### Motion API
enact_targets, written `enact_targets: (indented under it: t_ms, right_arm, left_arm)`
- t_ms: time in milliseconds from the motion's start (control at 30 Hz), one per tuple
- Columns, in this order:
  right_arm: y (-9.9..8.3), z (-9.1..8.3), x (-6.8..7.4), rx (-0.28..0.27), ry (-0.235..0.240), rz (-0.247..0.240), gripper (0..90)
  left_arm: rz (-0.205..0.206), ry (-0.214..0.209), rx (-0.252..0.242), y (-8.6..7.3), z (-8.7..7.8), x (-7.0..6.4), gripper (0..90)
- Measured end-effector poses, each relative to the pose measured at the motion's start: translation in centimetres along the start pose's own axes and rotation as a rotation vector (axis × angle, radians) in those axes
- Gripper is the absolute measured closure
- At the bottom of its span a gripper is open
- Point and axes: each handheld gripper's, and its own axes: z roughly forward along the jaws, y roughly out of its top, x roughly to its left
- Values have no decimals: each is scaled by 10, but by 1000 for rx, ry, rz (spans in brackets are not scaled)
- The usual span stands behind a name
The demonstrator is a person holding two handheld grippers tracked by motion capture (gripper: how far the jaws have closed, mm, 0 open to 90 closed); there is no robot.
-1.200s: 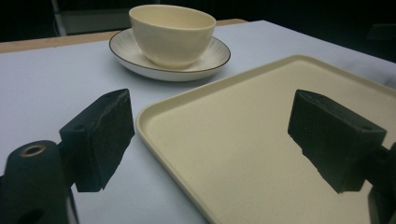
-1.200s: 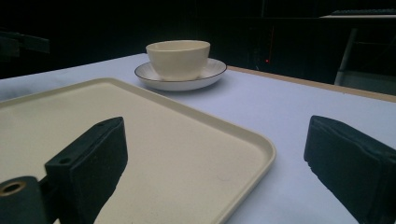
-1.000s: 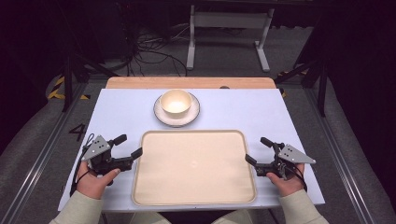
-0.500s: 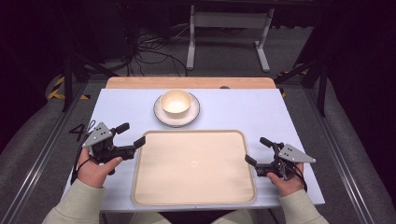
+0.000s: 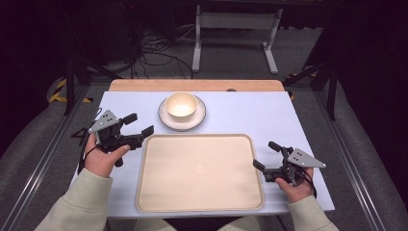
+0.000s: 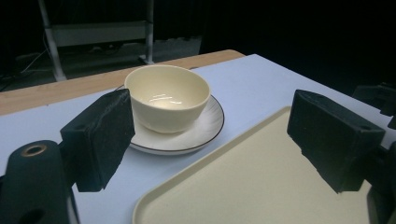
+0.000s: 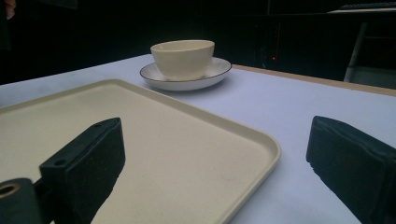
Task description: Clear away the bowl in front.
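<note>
Left gripper [image 5: 137, 125] spread wide, aimed at bowl [image 5: 181, 104] on saucer [image 5: 197, 120], likely for grasp; right gripper [image 5: 266, 155] spread, idle beside tray [image 5: 199, 172].

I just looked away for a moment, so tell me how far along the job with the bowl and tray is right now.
Nothing looks done yet: the cream bowl sits on its saucer beyond the tray, whose surface is bare. In hand: the left claw, open and empty, is raised at the tray's far left corner, pointing toward the bowl. The right claw waits open beside the tray's right edge. Left, probably: grasping the bowl or saucer and moving it.
</note>
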Motion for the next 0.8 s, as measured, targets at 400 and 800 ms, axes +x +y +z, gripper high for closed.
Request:
enact_targets:
  t_ms: [400,800]
  right_arm:
    - [0,-1,-1,-3,1,10,52]
    - [0,-1,-1,-6,4,11,46]
  left_arm:
    - [18,17,26,17,26,11,156]
    - [10,30,40,30,52,20,156]
